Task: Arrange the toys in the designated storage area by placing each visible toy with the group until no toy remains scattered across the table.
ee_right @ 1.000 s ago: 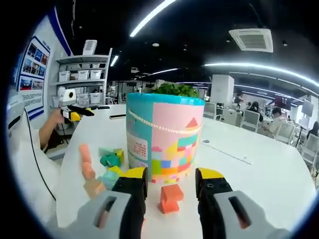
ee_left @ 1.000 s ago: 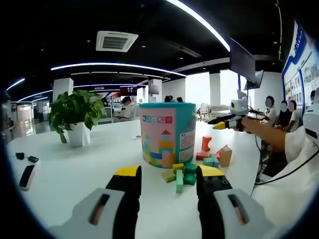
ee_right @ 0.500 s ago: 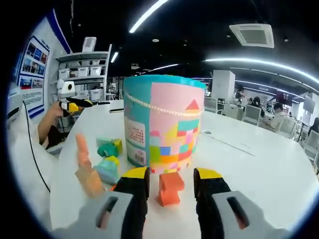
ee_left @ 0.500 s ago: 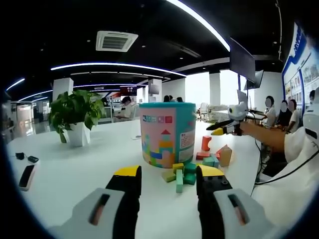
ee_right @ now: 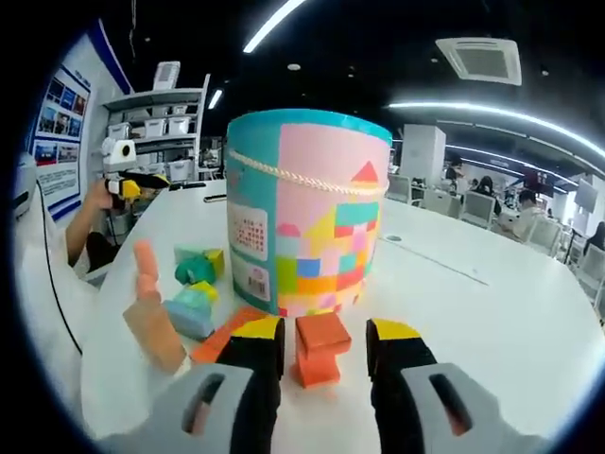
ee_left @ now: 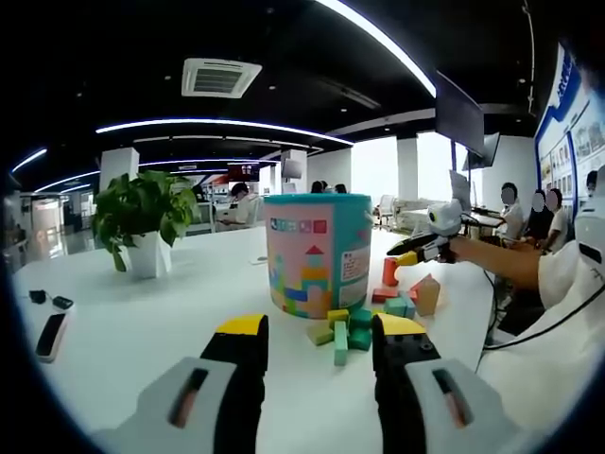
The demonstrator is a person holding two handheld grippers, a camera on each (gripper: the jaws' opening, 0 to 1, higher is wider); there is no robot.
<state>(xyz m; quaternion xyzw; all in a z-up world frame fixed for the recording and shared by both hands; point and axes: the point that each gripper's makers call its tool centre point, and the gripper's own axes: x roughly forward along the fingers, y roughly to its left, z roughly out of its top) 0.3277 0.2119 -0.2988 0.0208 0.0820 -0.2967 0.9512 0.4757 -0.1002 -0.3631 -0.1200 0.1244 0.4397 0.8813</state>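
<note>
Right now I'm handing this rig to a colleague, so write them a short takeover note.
Right gripper: open, jaws either side of the orange block on the table in front of the toy tub; not yet closed on it.
Left gripper: open, empty, low over the white table, aimed at the green blocks.
Loose blocks lie beside the tub, none seen going in.
Left to do: grip the orange block, move it to the group, then gather the rest.

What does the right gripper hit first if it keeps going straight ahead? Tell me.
The right gripper is open and points at the orange block standing on the table between its jaws, so it would most likely meet that first. Just behind stands the tall toy canister; how far behind is hard to judge.
</note>
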